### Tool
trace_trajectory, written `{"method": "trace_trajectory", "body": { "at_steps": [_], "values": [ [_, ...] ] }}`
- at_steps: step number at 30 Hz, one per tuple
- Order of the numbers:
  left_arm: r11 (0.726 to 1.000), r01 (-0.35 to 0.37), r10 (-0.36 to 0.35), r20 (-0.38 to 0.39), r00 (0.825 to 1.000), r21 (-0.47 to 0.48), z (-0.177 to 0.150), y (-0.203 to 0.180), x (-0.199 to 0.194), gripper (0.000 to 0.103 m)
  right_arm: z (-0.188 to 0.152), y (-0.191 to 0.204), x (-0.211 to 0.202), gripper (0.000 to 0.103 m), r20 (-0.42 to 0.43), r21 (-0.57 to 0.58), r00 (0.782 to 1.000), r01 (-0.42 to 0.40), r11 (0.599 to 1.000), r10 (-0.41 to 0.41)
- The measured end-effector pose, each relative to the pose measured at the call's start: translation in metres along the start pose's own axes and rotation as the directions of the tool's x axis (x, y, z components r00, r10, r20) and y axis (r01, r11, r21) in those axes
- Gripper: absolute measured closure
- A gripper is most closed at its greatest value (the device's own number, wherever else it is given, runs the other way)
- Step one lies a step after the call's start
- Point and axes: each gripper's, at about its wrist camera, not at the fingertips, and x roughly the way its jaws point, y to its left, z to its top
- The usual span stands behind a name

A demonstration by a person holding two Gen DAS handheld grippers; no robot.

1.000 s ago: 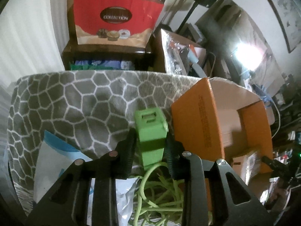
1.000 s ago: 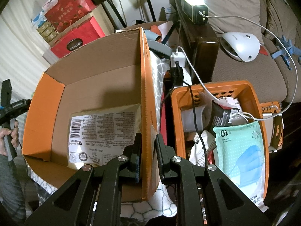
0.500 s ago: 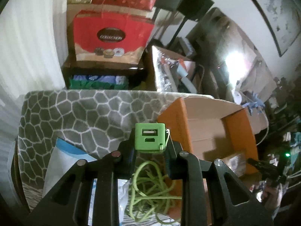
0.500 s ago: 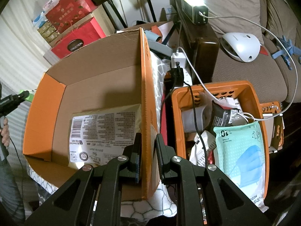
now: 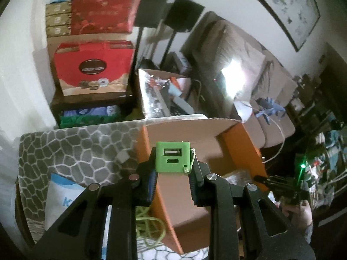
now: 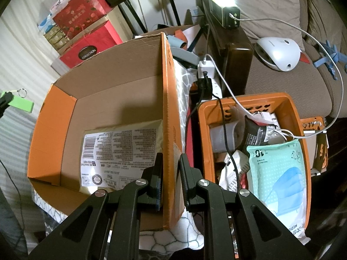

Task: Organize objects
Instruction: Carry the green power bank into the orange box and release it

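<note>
My left gripper (image 5: 172, 171) is shut on a green power bank (image 5: 172, 159), held in the air over the near wall of the orange cardboard box (image 5: 173, 199). A green cable (image 5: 149, 229) lies below it on the patterned cloth (image 5: 71, 151). In the right wrist view the green power bank (image 6: 20, 105) shows at the far left beside the box. My right gripper (image 6: 171, 173) is shut on the right wall of the orange cardboard box (image 6: 169, 112), one finger inside and one outside. A flat printed packet (image 6: 121, 153) lies on the box floor.
An orange plastic basket (image 6: 292, 112) full of packets, a mask pack (image 6: 279, 177) and cables stands right of the box. A white-blue pouch (image 5: 60, 197) lies on the cloth. Red gift bags (image 5: 93, 69) and boxes stand behind; a sofa (image 6: 288, 80) with a white device is far right.
My left gripper has risen with the green power bank, lifting it off the cloth and cable toward the box. The right gripper and the box have not moved.
</note>
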Motion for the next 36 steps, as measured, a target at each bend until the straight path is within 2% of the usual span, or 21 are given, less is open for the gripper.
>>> {"method": "trace_trajectory", "body": {
  "at_steps": [5, 9, 11, 20, 25, 36],
  "values": [
    [0.999, 0.005, -0.002, -0.056, 0.998, 0.050, -0.005, -0.024, 0.017, 0.080, 0.000, 0.000, 0.000, 0.088, 0.001, 0.001, 1.000, -0.001, 1.000, 0.001],
    [0.997, -0.023, 0.031, -0.109, 0.994, 0.076, -0.011, -0.039, 0.042, 0.080, 0.000, 0.000, 0.000, 0.088, -0.001, -0.003, 1.000, 0.001, 1.000, -0.001],
    [0.994, -0.053, 0.067, -0.142, 0.988, 0.097, -0.017, -0.046, 0.059, 0.080, 0.000, 0.002, -0.001, 0.088, -0.002, -0.004, 1.000, 0.001, 1.000, -0.001],
    [0.983, -0.114, 0.149, -0.267, 0.952, 0.143, -0.036, -0.058, 0.115, 0.080, 0.000, 0.003, -0.001, 0.088, -0.001, -0.005, 1.000, 0.000, 1.000, 0.000],
    [0.977, -0.150, 0.191, -0.301, 0.934, 0.153, -0.039, -0.057, 0.137, 0.080, 0.000, 0.003, -0.001, 0.088, -0.001, -0.004, 1.000, -0.002, 1.000, 0.002],
    [0.979, -0.181, 0.202, -0.308, 0.930, 0.096, -0.019, -0.047, 0.160, 0.080, 0.001, 0.006, -0.002, 0.088, -0.002, -0.004, 1.000, -0.007, 1.000, 0.007]
  ]
}}
